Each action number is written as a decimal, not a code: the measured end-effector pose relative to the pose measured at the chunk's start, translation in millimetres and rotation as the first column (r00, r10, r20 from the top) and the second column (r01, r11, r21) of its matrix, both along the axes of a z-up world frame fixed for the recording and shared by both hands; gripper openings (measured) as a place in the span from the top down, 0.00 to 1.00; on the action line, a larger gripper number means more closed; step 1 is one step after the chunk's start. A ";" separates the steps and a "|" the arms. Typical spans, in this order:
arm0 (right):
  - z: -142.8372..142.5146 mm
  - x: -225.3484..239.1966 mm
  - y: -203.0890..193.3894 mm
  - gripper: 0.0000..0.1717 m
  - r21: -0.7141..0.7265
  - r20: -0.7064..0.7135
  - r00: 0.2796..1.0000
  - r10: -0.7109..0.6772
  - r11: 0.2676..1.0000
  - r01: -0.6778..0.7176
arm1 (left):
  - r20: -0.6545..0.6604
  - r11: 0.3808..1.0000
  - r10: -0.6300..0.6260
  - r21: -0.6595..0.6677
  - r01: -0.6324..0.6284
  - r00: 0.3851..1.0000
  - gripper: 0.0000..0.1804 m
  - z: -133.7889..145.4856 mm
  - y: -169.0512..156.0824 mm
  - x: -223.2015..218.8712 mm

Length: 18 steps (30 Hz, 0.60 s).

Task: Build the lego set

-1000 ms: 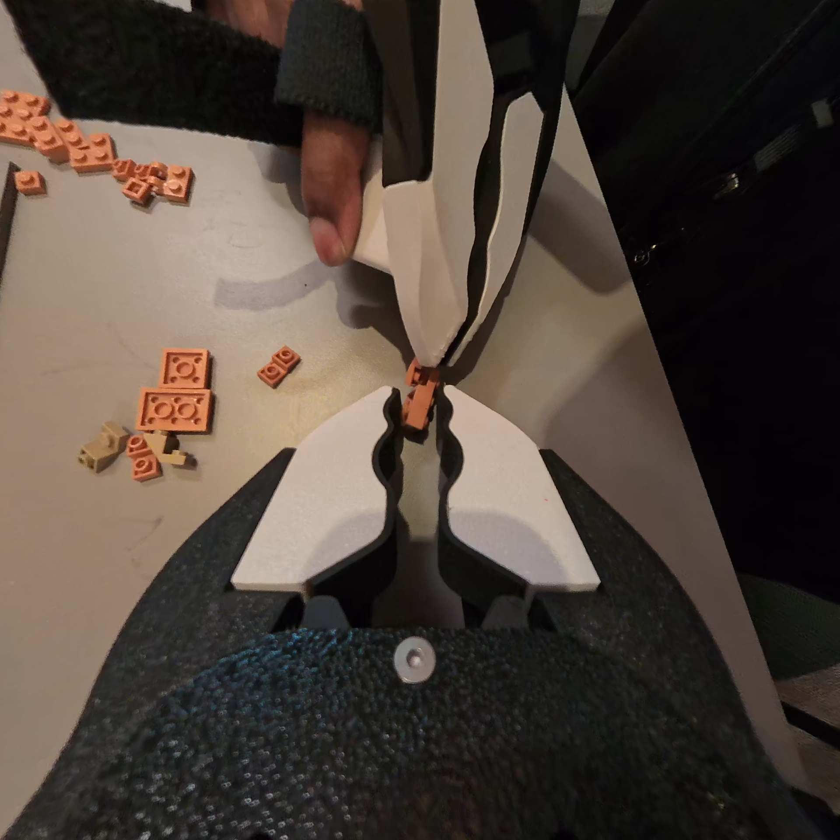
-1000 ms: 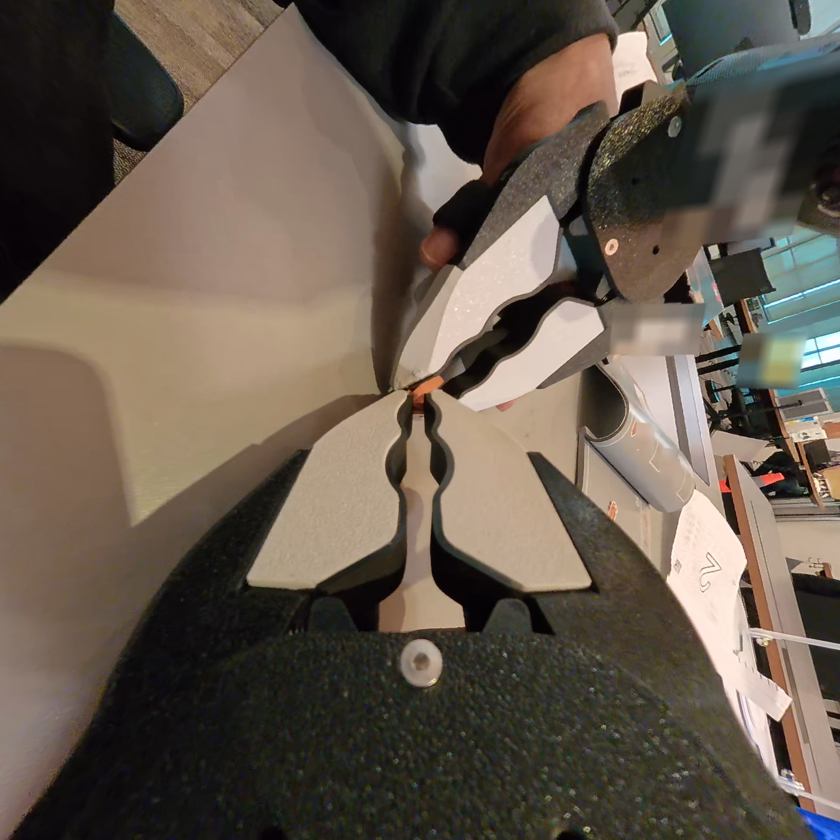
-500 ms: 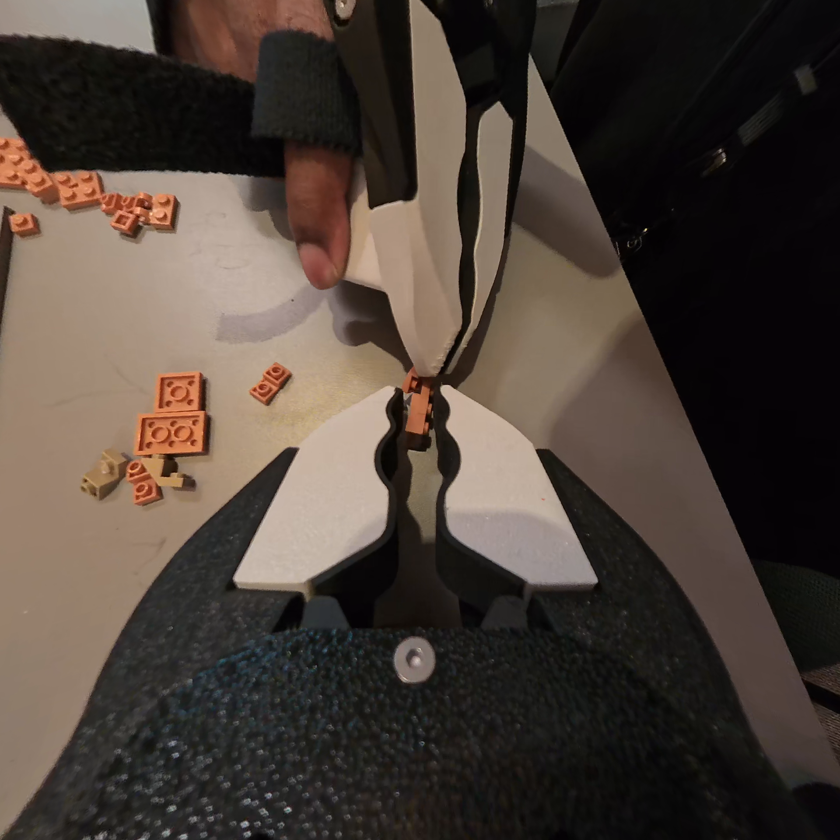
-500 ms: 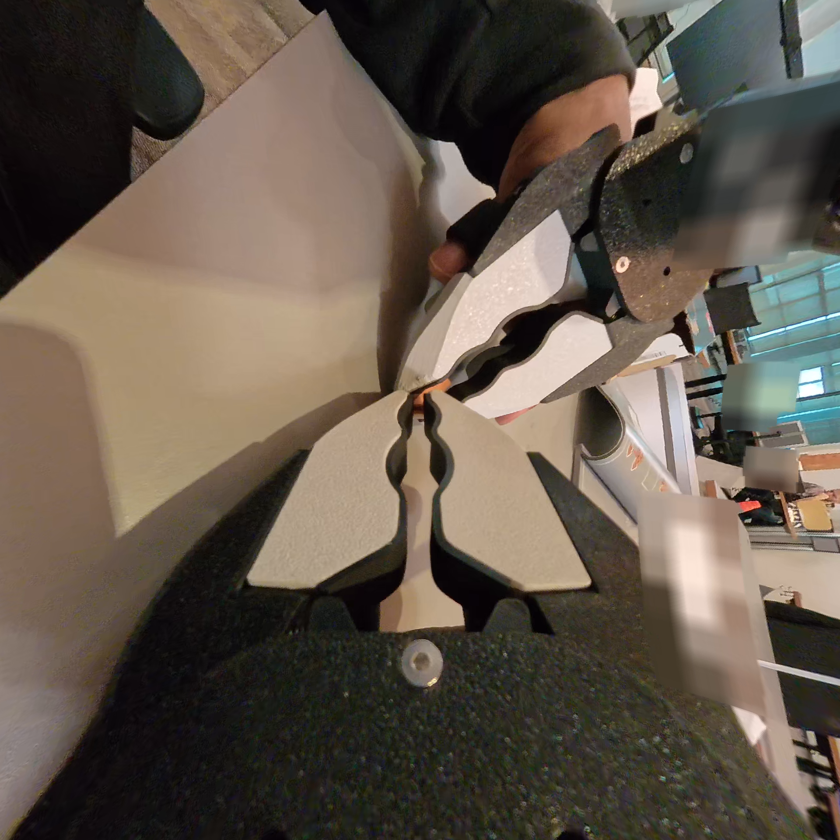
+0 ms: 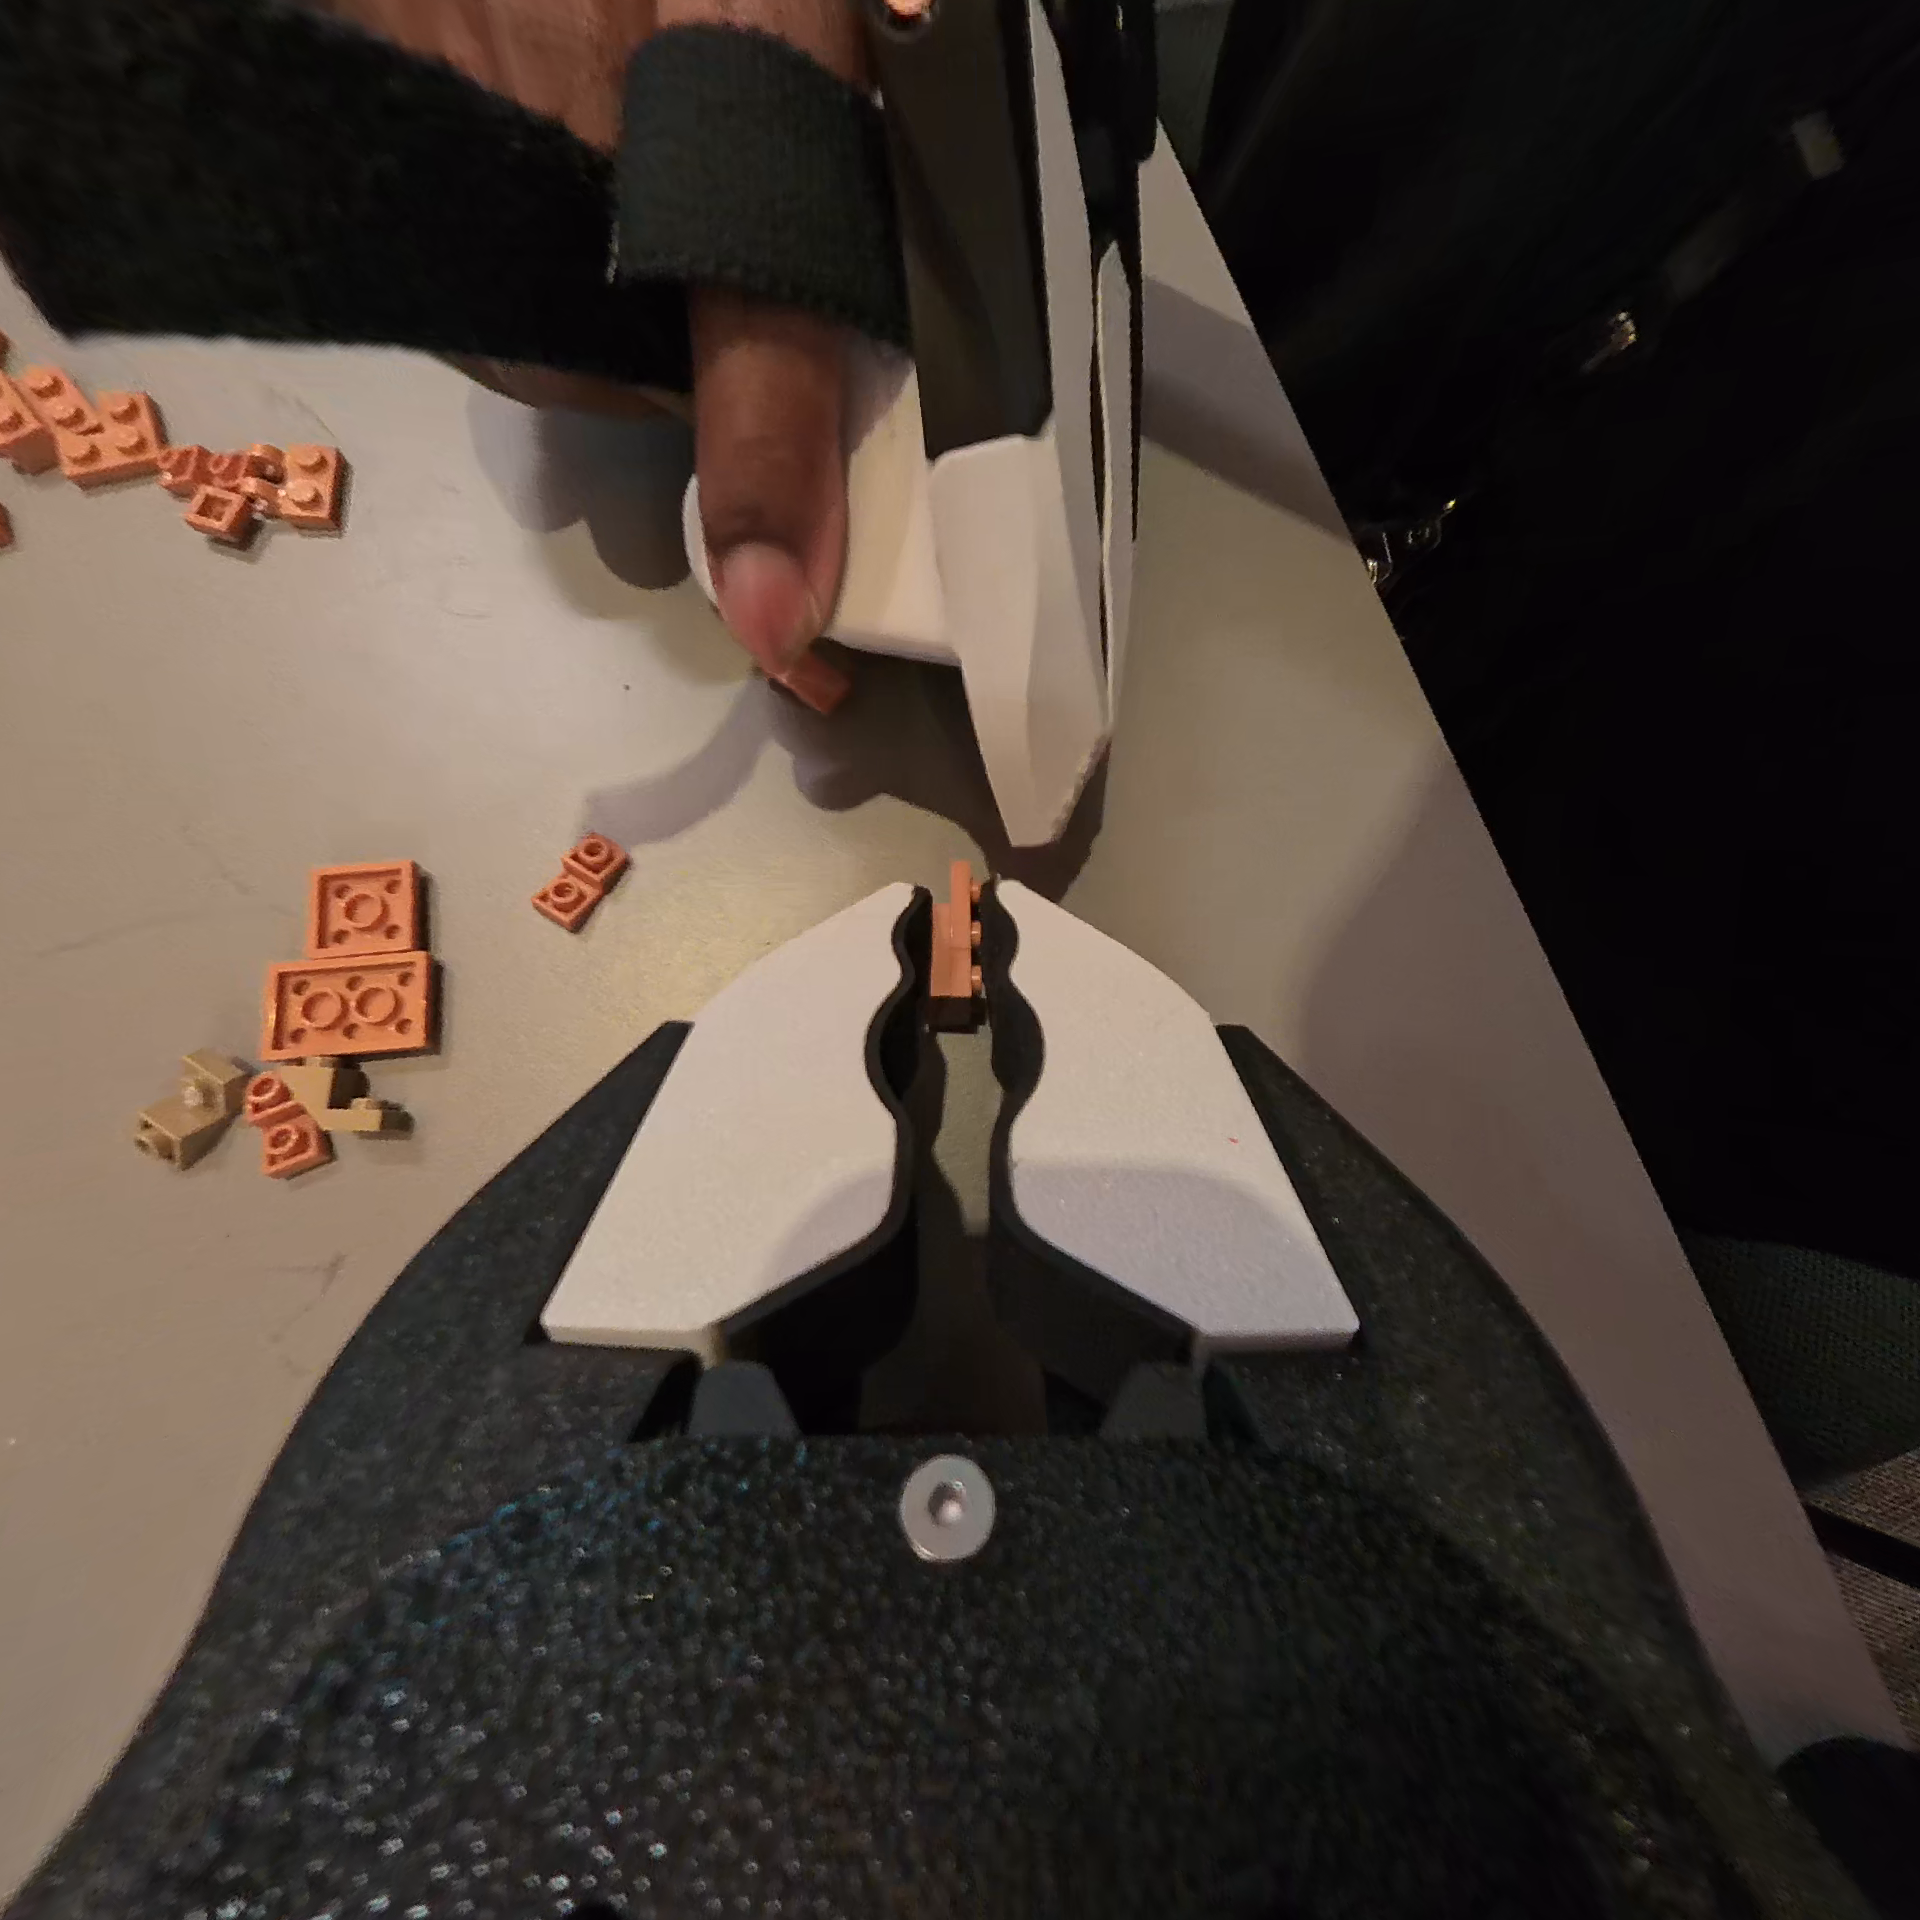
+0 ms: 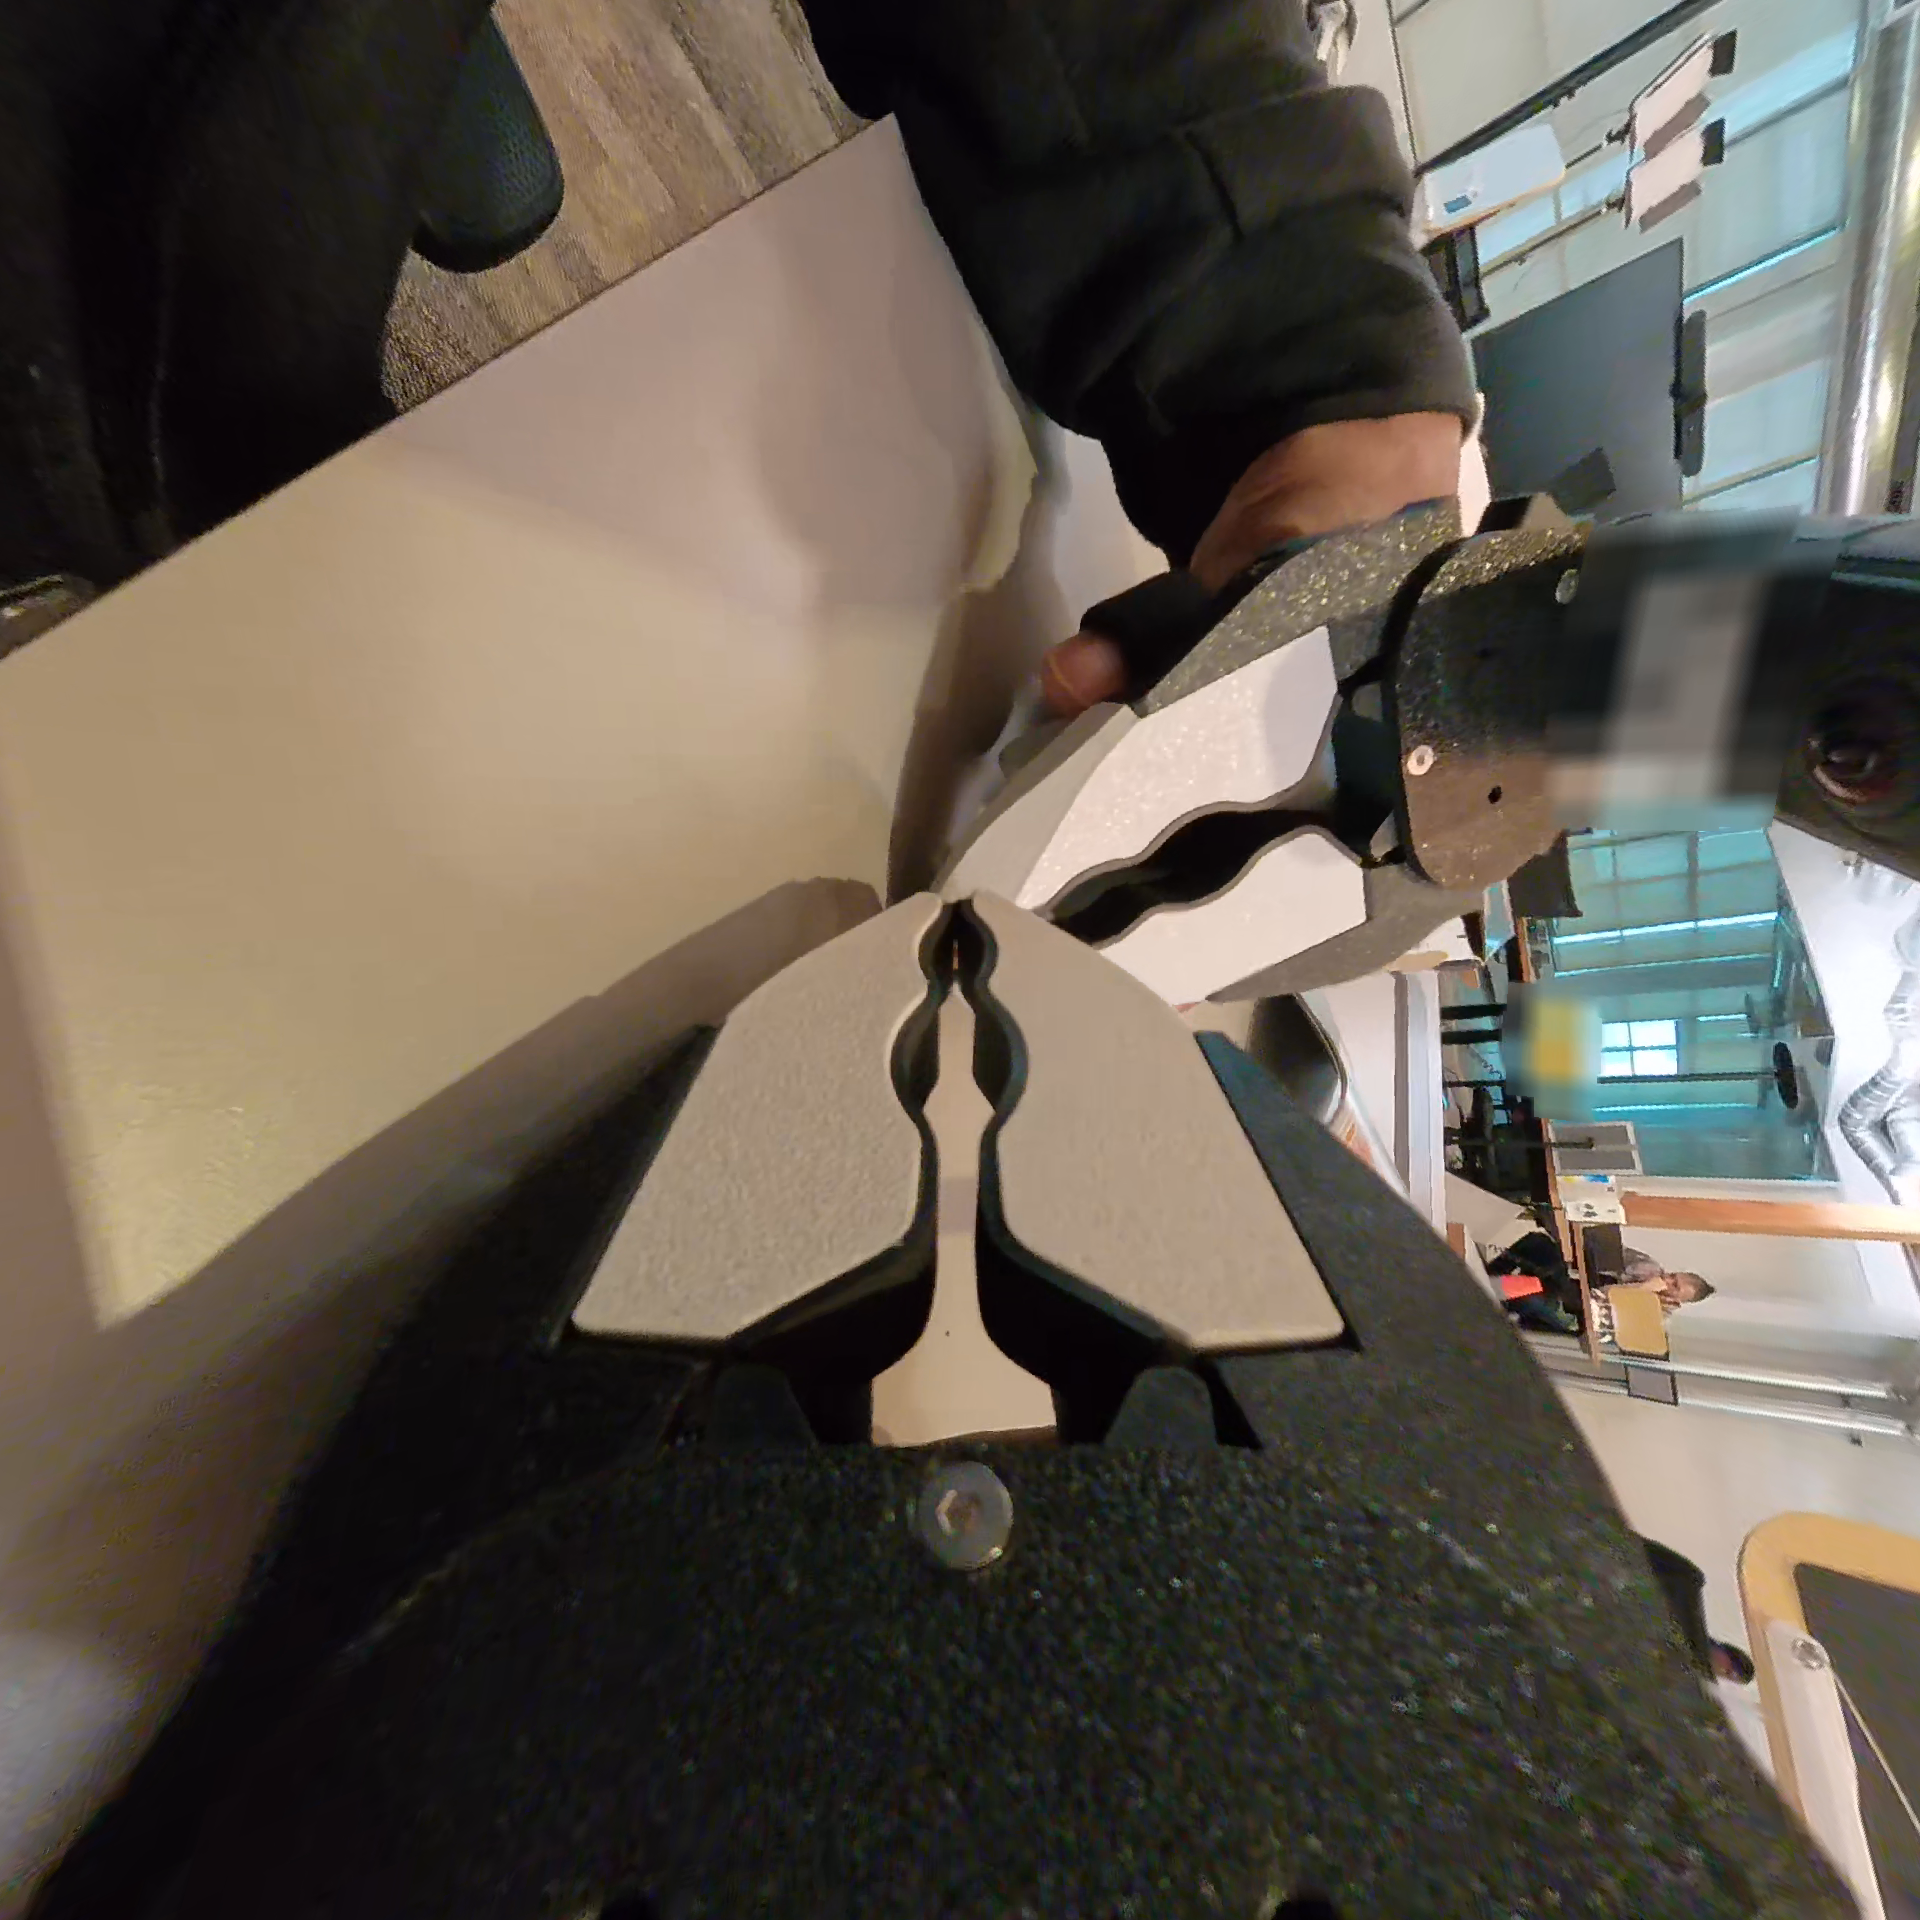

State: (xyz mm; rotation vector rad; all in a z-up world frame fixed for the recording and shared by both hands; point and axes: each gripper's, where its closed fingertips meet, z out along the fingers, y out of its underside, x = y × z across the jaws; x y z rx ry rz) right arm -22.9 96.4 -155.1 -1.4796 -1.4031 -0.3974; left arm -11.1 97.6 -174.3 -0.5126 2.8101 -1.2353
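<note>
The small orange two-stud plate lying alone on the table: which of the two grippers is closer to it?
Left. The left gripper sits just right of the two-stud plate; the right gripper hangs farther right.

A pale grey-beige table (image 5: 436,717) with a smooth matt top carried everything; its near edge (image 5: 1455,831) ran diagonally down the right side. Small orange building bricks lay scattered on its left part; a cluster of them (image 5: 156,457) sat at the far left; a square orange plate (image 5: 366,908) lay studs-down, touching a longer orange plate (image 5: 348,1008) just below it; a few tan bricks (image 5: 197,1122) and a small orange piece (image 5: 286,1132) lay together beneath those; a small two-stud orange plate (image 5: 582,881) lay alone nearer the middle; another orange piece (image 5: 816,681) lay farther back, partly hidden.
</note>
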 end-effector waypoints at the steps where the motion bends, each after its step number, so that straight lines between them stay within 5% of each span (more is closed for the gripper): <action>1: 1.6 4.1 -0.5 1.00 0.001 0.000 1.000 -0.019 1.000 0.019 | 0.001 1.000 0.003 -0.001 -0.003 1.000 0.95 0.1 0.2 0.2; 6: 17.5 48.0 -8.3 1.00 -0.055 -0.106 0.971 -0.214 0.976 0.209 | 0.002 1.000 0.017 0.001 -0.017 1.000 0.95 -0.1 1.1 1.7; 10: 12.3 85.9 -22.9 0.97 -0.331 -0.297 0.836 -0.461 0.871 0.362 | 0.002 1.000 0.025 0.006 -0.025 1.000 0.94 -0.7 1.1 2.6; 13: -0.1 81.4 -31.3 0.95 -0.512 -0.370 0.752 -0.546 0.795 0.325 | 0.004 1.000 0.026 0.011 -0.026 1.000 0.94 -1.1 0.7 2.9; 18: -16.5 63.5 -26.1 0.88 -0.606 -0.302 0.768 -0.564 0.736 0.303 | 0.008 0.999 0.028 0.014 -0.028 1.000 0.94 -1.5 0.5 3.3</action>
